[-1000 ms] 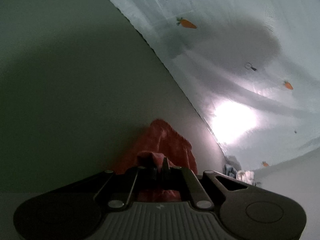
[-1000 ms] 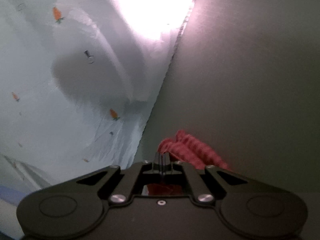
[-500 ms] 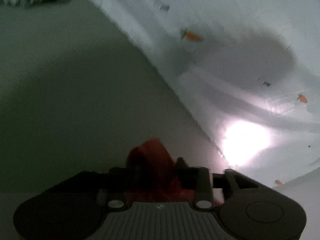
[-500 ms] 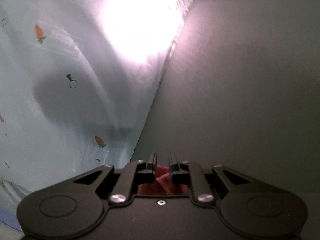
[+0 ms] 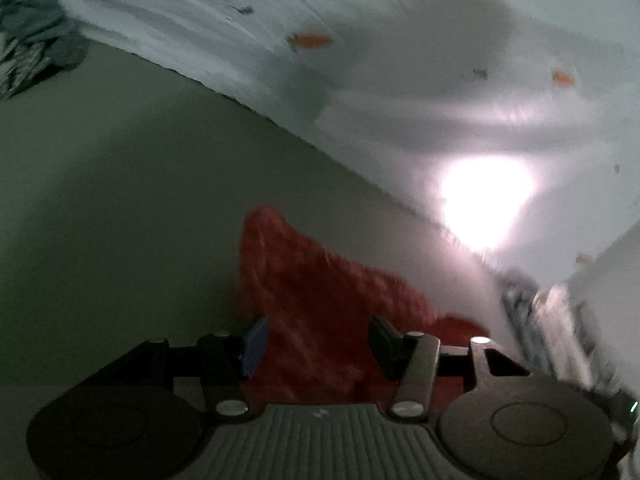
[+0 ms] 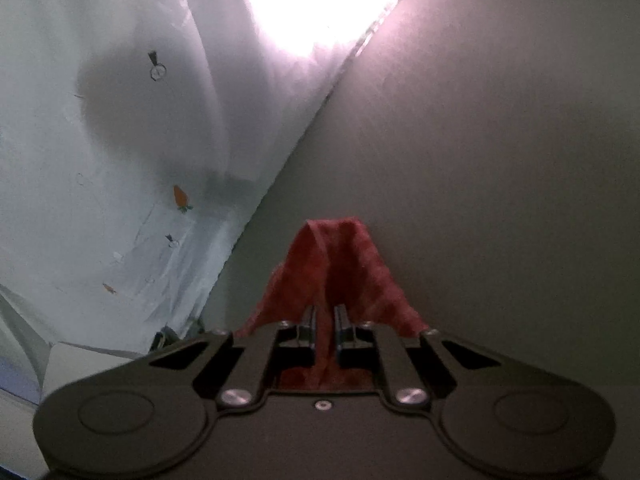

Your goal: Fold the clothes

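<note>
Red cloth [image 5: 320,300] bunched low in both views, lying over a dull grey surface, likely the counter [image 5: 120,220], beside a pale sheet printed with small carrots [image 5: 400,100]. In the left wrist view, left tongs [image 5: 316,340] parting, jaws well apart, cloth lying loose in the gap and touching neither pad firmly: looks like a release, probably because this corner now sits where wanted. In the right wrist view, right tongs [image 6: 324,334] narrow and closing on a thin pleat of the same red cloth [image 6: 340,272], fabric rising past the tips in a tented peak and falling away to both sides; pads seem to press the fold, though only a slim strip runs through. Held so, most likely, to keep one edge pinned while the other side goes free. Crumpled grey fabric [image 5: 36,40] far off at the upper left corner, well apart. Bright glare on the sheet, hiding detail there. Left view blurred, so exact cloth edges hard to tell.
</note>
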`<action>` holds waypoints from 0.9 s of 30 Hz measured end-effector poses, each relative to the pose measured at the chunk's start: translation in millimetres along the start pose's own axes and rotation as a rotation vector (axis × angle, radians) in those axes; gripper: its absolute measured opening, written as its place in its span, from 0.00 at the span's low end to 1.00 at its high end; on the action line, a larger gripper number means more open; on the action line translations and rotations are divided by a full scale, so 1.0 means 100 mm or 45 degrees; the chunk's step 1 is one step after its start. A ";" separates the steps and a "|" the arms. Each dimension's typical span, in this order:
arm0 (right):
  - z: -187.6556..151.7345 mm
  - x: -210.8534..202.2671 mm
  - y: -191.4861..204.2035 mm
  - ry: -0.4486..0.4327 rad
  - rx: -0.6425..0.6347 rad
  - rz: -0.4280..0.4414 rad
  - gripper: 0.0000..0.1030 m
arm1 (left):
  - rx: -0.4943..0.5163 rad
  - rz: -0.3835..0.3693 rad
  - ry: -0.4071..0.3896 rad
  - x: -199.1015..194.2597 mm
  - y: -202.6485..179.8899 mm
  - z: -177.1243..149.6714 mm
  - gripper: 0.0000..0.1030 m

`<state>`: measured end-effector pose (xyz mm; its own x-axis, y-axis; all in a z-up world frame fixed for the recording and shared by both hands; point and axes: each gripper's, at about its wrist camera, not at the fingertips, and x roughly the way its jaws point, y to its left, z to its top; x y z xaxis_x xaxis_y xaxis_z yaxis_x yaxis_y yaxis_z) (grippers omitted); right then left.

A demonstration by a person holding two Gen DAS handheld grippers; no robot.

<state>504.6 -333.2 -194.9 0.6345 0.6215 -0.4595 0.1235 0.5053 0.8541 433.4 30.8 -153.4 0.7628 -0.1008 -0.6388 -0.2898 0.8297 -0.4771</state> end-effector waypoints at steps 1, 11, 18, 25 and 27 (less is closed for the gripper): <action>-0.01 0.02 -0.01 0.005 0.008 0.000 0.11 | 0.023 -0.001 0.000 0.04 -0.03 0.00 0.55; 0.09 0.16 -0.04 -0.047 0.088 -0.060 0.15 | -0.053 0.080 0.047 0.49 -0.09 0.28 0.55; 0.14 0.23 -0.03 -0.044 0.102 -0.042 0.01 | -0.172 0.148 0.062 0.56 0.06 0.40 0.02; 0.36 0.14 -0.11 -0.199 0.298 0.109 0.10 | -0.490 0.074 -0.097 0.37 0.43 0.71 0.17; 0.40 0.10 -0.08 -0.235 0.260 0.073 0.23 | -0.499 0.119 -0.128 0.35 0.47 0.75 0.39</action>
<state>540.5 -354.7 -197.1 0.7705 0.5168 -0.3731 0.2229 0.3300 0.9173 489.5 107.2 -152.7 0.7697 0.0351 -0.6375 -0.5439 0.5588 -0.6260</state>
